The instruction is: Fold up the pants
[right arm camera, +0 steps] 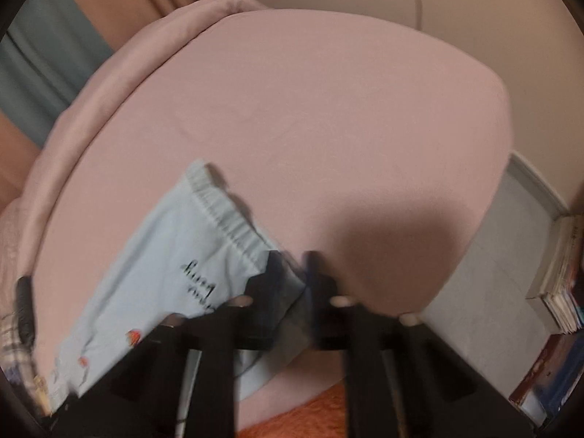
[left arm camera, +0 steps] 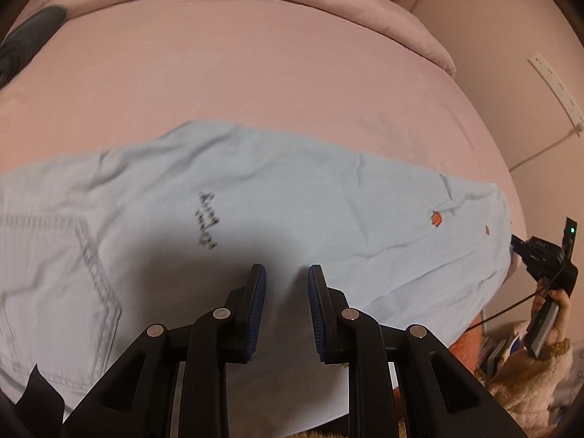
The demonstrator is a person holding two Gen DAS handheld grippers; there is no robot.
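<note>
Blue-padded fingers of our left gripper sit nearest, slightly parted with a ridge of the pants running between them; whether the pads pinch it we cannot tell. These light-blue pants lie spread across the pink bed. Our right gripper appears clamped on the cloth at the near end of the waistband. We judge the first fold is starting; next, both ends must lift together and carry over evenly.

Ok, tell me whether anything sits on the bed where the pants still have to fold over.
Nothing visible does: the pink bed beyond the light blue pants lies bare; a dark item sits only at its far edge.
</note>
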